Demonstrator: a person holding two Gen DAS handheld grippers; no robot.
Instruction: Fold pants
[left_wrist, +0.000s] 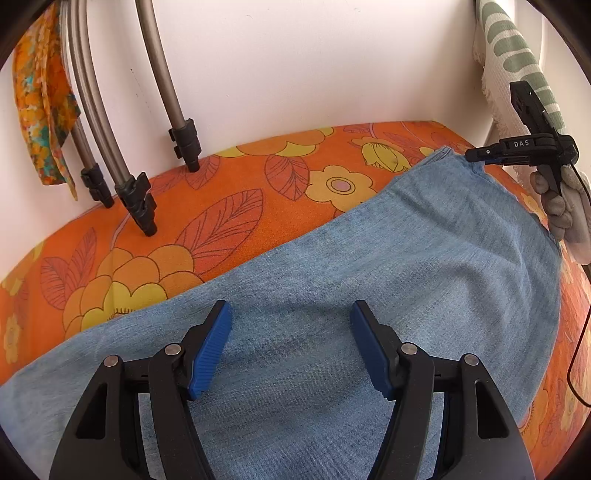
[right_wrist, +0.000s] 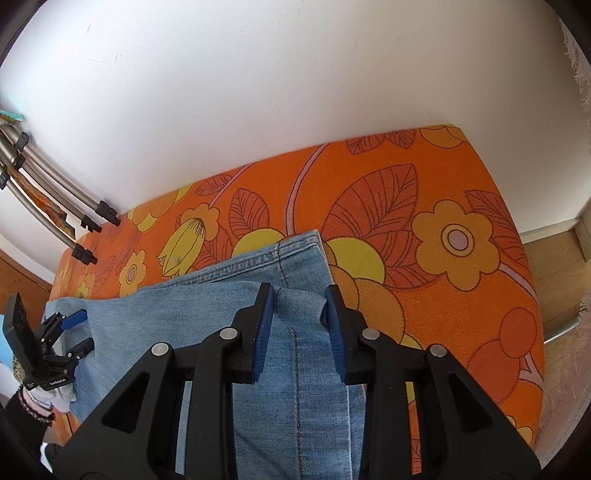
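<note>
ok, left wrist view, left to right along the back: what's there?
Floral cloth → metal legs → denim hem → right tool → gloved hand, with a striped towel hanging above.

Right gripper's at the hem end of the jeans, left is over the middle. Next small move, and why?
Probably finish closing the right gripper on the bunched hem of the jeans. Denim already sits puckered between its fingers, while the left gripper stands open above flat fabric, gripping nothing. Secure the hem first, then lift it to fold.

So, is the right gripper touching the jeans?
Touching. In the right wrist view the right gripper pinches a raised fold of the jeans between both pads.
</note>
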